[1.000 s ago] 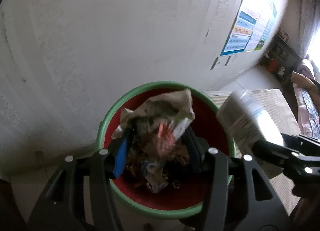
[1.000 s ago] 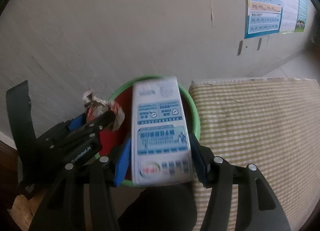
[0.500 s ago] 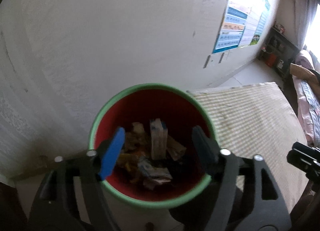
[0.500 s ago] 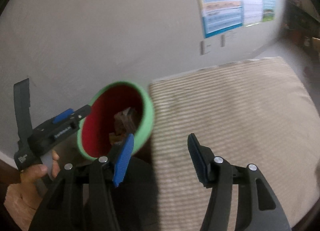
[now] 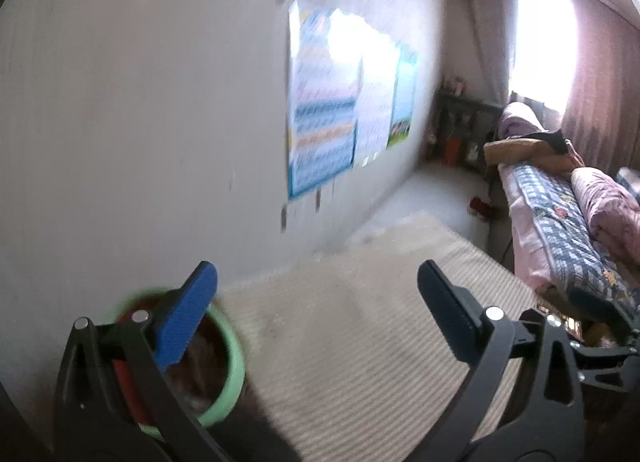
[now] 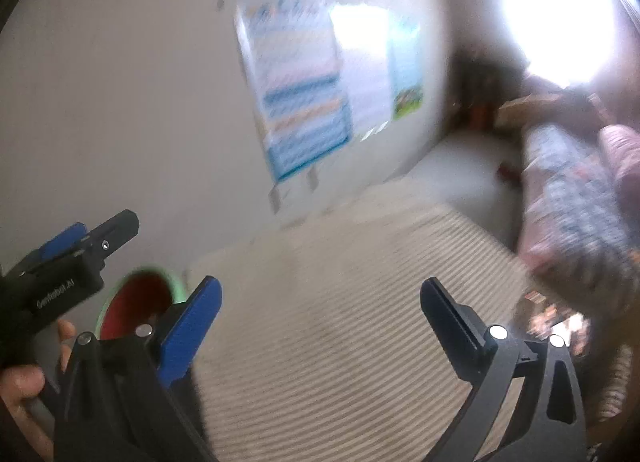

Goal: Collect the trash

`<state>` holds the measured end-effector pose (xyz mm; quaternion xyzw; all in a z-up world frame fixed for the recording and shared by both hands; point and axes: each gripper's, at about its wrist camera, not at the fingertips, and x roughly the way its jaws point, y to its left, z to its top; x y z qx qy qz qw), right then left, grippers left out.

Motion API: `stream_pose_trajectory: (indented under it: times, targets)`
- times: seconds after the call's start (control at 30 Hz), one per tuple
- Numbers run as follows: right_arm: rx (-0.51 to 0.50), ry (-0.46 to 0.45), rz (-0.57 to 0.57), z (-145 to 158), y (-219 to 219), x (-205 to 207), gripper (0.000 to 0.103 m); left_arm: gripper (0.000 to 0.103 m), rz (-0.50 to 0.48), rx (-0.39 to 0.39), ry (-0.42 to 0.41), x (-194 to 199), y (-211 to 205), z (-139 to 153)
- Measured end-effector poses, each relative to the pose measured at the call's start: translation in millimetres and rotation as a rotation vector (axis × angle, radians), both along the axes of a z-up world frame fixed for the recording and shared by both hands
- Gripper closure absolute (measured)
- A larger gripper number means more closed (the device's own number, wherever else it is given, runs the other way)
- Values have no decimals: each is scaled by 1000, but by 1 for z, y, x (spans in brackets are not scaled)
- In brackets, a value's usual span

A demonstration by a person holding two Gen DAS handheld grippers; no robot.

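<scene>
Both grippers were seen with fingers opening wide and nothing between them: the left gripper (image 5: 316, 302) and the right gripper (image 6: 320, 302) were each pointed out over the striped mat (image 5: 360, 342). The bin (image 5: 224, 374), green-rimmed and red inside, stood at the mat's left edge against the wall (image 5: 140, 121), with trash dimly seen in it; its contents were too blurred to be named. In the right view the left gripper was seen held in a hand (image 6: 20, 386) just beside the bin.

The step in hand was judged to be a swing away from the bin toward the next litter. Some small bright clutter (image 6: 552, 314) was seen near the foot of the bed (image 5: 560, 221), too blurred to be identified. The sweep would best be slowed until the view sharpened, and a single piece picked out before the fingers were lowered around it.

Open room was given by the mat's broad middle. The wall on the left, the bed's edge on the right and the bin's rim were the limits to be kept clear of.
</scene>
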<state>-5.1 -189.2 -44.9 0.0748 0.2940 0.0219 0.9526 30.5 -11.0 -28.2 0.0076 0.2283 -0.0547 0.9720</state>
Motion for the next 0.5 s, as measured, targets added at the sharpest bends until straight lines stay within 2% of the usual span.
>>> stream_pose_trajectory:
  times: [0.07, 0.13, 0.23, 0.37, 0.5]
  targets:
    - [-42, -77, -63, 11, -12, -10, 7, 5, 7, 15, -47, -4, -18, 13]
    - [-81, -172, -121, 18, -22, -23, 7, 5, -3, 17, -59, -6, -31, 23]
    - [-80, -248, -181, 19, -36, -35, 7, 5, -14, 2, -67, -11, -40, 34]
    - [-21, -223, -221, 14, -54, -38, 7, 5, 56, 19, -103, -23, -44, 39]
    - [-34, -199, -196, 9, -52, -37, 7, 5, 46, 20, -65, -24, -46, 37]
